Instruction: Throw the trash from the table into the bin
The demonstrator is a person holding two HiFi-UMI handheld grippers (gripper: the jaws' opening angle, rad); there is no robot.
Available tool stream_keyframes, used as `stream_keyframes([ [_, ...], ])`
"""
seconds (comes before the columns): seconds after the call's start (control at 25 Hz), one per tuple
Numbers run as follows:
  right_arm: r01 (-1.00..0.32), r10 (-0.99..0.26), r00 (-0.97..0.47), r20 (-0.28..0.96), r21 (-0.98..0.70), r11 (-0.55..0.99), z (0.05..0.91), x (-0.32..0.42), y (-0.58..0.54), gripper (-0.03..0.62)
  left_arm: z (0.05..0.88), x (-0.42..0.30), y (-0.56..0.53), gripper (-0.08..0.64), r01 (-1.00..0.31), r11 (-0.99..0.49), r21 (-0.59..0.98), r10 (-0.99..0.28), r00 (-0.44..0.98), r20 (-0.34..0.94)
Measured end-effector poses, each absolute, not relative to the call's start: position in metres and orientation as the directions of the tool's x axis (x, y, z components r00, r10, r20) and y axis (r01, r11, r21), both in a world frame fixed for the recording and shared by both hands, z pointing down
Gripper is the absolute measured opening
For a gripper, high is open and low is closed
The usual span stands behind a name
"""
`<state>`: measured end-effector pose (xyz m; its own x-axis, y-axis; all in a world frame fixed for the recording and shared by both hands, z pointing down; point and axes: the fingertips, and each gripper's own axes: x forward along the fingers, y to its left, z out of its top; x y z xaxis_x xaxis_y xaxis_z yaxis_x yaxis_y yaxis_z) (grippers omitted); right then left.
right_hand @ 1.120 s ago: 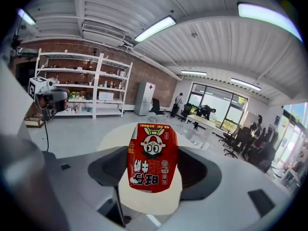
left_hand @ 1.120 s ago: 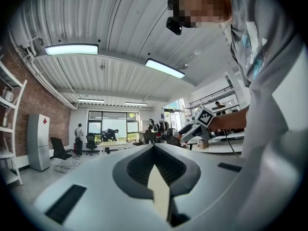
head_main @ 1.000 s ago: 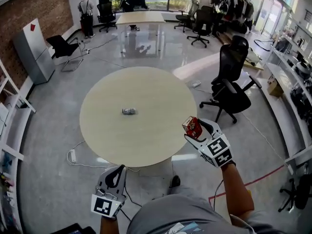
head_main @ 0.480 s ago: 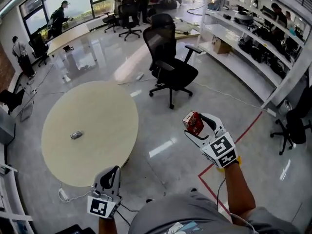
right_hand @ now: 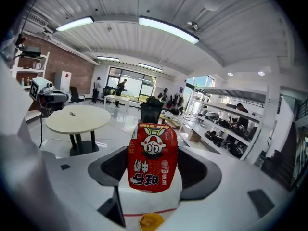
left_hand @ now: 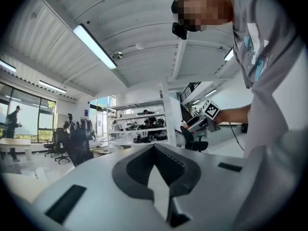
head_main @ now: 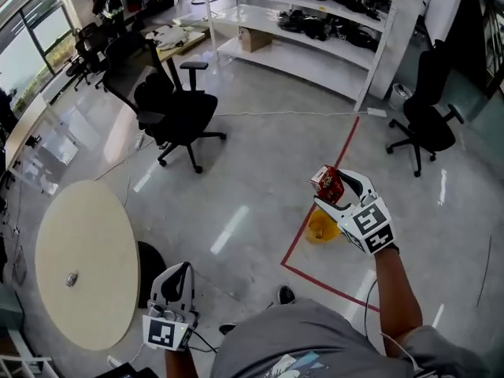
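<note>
My right gripper (head_main: 334, 189) is shut on a red snack packet (head_main: 328, 184), which stands upright between its pads (right_hand: 152, 158). Just below it, a small yellow bin (head_main: 320, 228) sits on the floor beside a red tape line; that bin (right_hand: 150, 221) peeks out under the packet in the right gripper view. My left gripper (head_main: 180, 273) hangs low at the left, shut and empty (left_hand: 155, 148). The round beige table (head_main: 94, 250) lies far behind at the lower left, with a small silver can (head_main: 72, 278) on it.
A black office chair (head_main: 169, 105) stands on the grey floor ahead at the left, and another chair (head_main: 429, 124) at the right. White shelving (head_main: 315, 22) full of gear runs along the back. A red tape line (head_main: 331, 160) marks the floor.
The view has swung away from the table, which slid to the lower left. The yellow bin has come into sight under the right gripper. The packet stays held.
</note>
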<state>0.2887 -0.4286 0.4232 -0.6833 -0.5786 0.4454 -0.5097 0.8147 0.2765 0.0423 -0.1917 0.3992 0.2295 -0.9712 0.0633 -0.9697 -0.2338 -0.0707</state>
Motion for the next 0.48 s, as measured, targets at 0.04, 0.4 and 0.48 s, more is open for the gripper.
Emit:
stream_keyframes([
  [0.04,-0.53,-0.594,-0.662,0.456,0.275,0.802,0.431,0.315,-0.442,0.33,0.402,0.062,-0.207,0.043,-0.964,-0.258,-0.062,-0.965,0.255,0.057],
  [0.4,-0.658,-0.666,-0.549,0.505,0.23,0.717,0.484,0.449,-0.511,0.33,0.405,0.149,-0.286,0.043,-0.914,-0.394,-0.094,-0.918,0.387,0.088],
  [0.48,-0.662,-0.668,-0.538,0.514,0.232,0.712,0.49,0.463,-0.522,0.33,0.402,0.157,-0.293,0.043,-0.916,-0.39,-0.095,-0.92,0.383,0.088],
])
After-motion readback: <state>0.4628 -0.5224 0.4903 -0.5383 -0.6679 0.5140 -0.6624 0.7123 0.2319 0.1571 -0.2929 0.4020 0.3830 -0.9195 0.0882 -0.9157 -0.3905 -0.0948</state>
